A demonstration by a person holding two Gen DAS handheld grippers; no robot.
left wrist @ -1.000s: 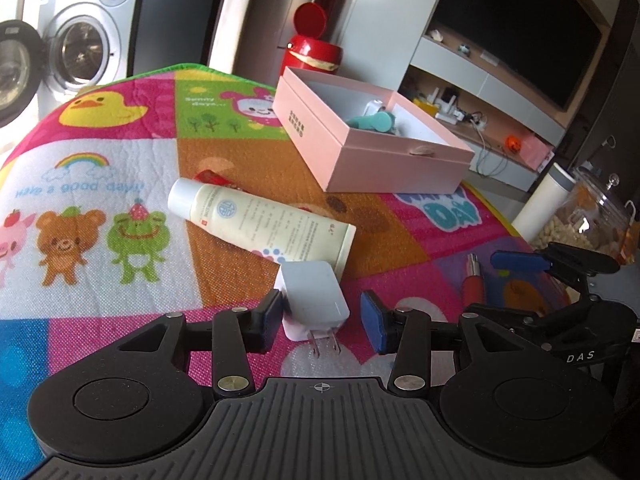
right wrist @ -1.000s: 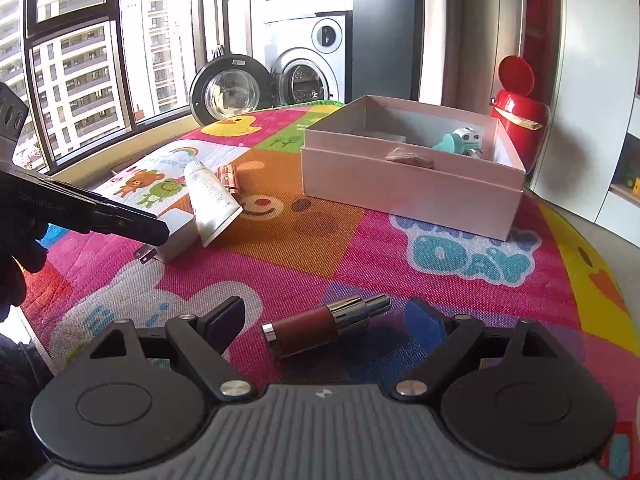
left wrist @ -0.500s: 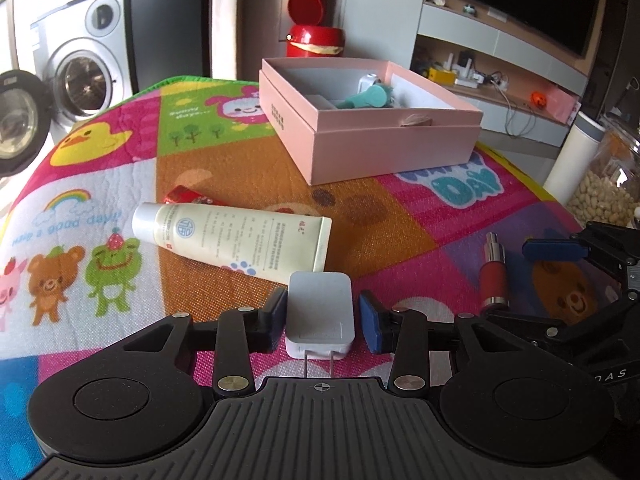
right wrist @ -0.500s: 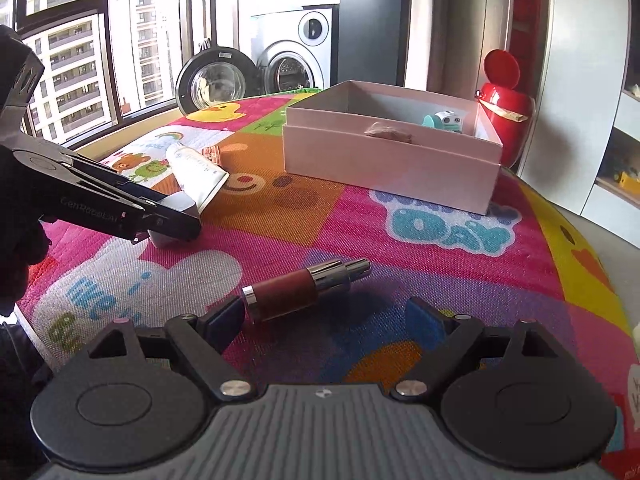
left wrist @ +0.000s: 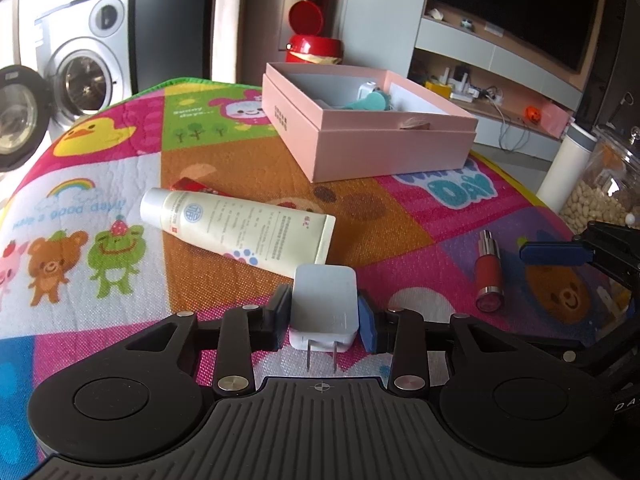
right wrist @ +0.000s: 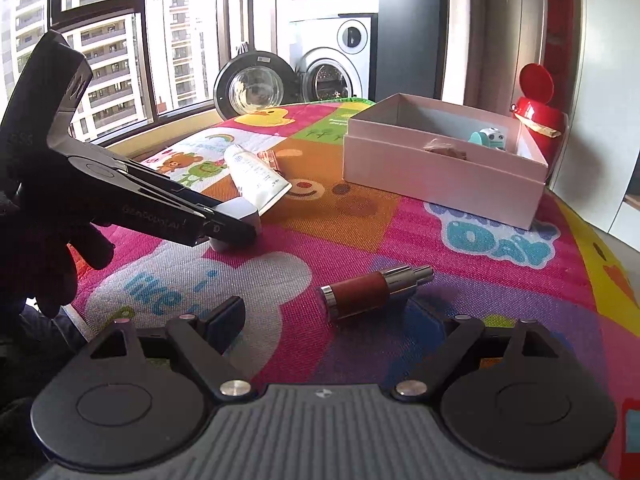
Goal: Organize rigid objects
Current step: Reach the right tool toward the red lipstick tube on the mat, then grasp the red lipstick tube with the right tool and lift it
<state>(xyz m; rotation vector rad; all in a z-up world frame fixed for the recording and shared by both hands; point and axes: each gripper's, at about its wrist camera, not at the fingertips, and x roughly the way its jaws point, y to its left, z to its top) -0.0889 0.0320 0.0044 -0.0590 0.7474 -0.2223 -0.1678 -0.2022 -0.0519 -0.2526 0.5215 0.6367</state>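
Observation:
My left gripper (left wrist: 324,314) is shut on a white plug adapter (left wrist: 324,304), prongs pointing back at the camera, low over the mat; it also shows in the right wrist view (right wrist: 236,220). A cream tube (left wrist: 240,232) lies just beyond it, with a small red packet (left wrist: 192,185) behind the tube. My right gripper (right wrist: 340,320) is open around a red spray bottle (right wrist: 360,294) lying on the mat; the bottle also shows in the left wrist view (left wrist: 489,270). The open pink box (left wrist: 372,136) holds a teal toy (left wrist: 368,102).
The colourful cartoon mat (left wrist: 100,184) covers the round table. A red bin (left wrist: 312,40) stands behind the box. A white cylinder (left wrist: 566,168) and a jar of nuts (left wrist: 600,196) stand at the right. A washing machine (right wrist: 332,68) with an open door is beyond the table.
My left gripper has closed its jaws onto the plug adapter, which turned square to the fingers. My right gripper has shifted so the red bottle lies between its open fingers.

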